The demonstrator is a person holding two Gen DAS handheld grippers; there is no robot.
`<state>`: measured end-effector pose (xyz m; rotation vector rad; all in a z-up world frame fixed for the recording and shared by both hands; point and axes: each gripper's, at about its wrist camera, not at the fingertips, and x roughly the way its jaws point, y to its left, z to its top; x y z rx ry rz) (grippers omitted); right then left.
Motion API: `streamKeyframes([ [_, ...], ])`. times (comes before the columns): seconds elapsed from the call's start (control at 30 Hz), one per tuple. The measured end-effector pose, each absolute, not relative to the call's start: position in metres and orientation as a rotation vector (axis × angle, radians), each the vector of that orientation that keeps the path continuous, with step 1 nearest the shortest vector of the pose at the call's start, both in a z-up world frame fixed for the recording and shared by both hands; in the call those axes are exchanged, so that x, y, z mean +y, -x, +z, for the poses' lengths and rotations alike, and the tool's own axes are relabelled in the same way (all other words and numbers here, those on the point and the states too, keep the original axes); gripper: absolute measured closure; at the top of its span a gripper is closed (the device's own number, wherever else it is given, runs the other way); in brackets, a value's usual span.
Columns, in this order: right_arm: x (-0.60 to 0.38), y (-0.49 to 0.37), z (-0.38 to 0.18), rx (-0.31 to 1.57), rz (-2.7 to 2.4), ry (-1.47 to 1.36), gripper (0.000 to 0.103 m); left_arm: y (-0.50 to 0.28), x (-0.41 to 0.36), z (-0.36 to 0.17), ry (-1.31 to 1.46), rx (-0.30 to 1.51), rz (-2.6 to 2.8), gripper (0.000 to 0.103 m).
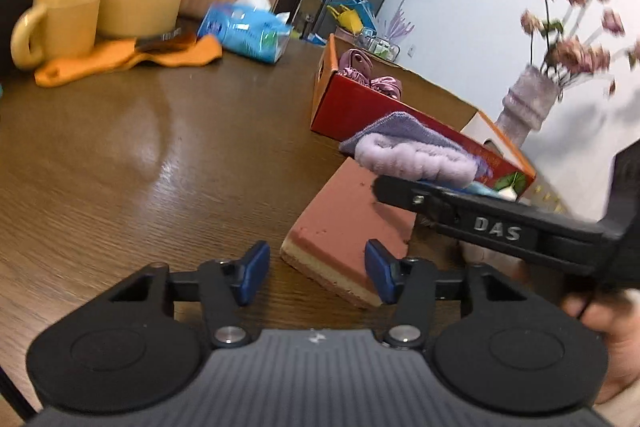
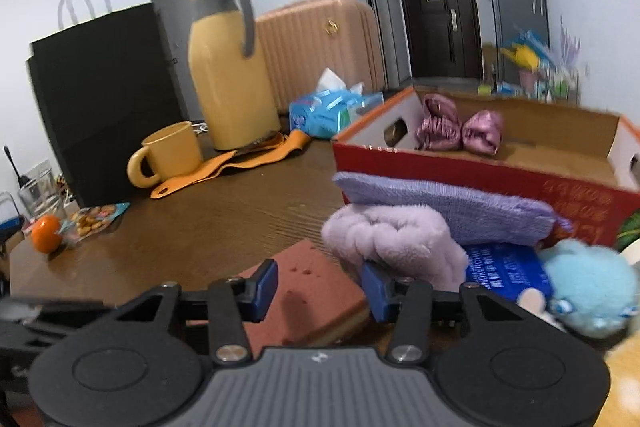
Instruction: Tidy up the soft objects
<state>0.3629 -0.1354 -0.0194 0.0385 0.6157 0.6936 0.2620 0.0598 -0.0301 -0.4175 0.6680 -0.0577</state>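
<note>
Right wrist view is showing the right gripper (image 2: 320, 289) spread wide, gripping nothing, its right finger touching the fluffy lilac cloth (image 2: 394, 239) lying beside the red box (image 2: 480, 175). Left gripper (image 1: 316, 273) is also hanging unclenched over the sponge (image 1: 348, 223).

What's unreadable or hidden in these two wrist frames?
- Dried flowers: motion-blurred in the left wrist view; detail lost.
- Cardboard box interior: left wrist view, near wall hides most of it; only the pink satin items peek out.
- Blue plush toy: right wrist view, blurred and partly behind the gripper body.
- Right gripper: the fluffy lilac piece covers one fingertip; contact unclear.
- Blue packet: print too small.
</note>
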Motion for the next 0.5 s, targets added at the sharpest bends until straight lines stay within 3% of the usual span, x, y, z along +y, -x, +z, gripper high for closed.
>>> streamKeyframes([
  [0.07, -0.134, -0.373, -0.025, 0.636, 0.702, -0.072, 0.058, -0.266, 0.067, -0.032, 0.463, 0.677, -0.067, 0.055],
  [0.2, -0.140, -0.368, -0.029, 0.660, 0.691, -0.102, 0.074, -0.265, 0.077, -0.031, 0.510, 0.682, -0.085, 0.068],
  [0.27, -0.150, -0.349, -0.027, 0.677, 0.701, -0.116, 0.080, -0.259, 0.078, -0.030, 0.508, 0.685, -0.087, 0.068],
  [0.5, -0.199, -0.259, -0.033, 0.702, 0.666, -0.262, 0.083, -0.233, 0.053, -0.027, 0.442, 0.700, -0.158, 0.068],
])
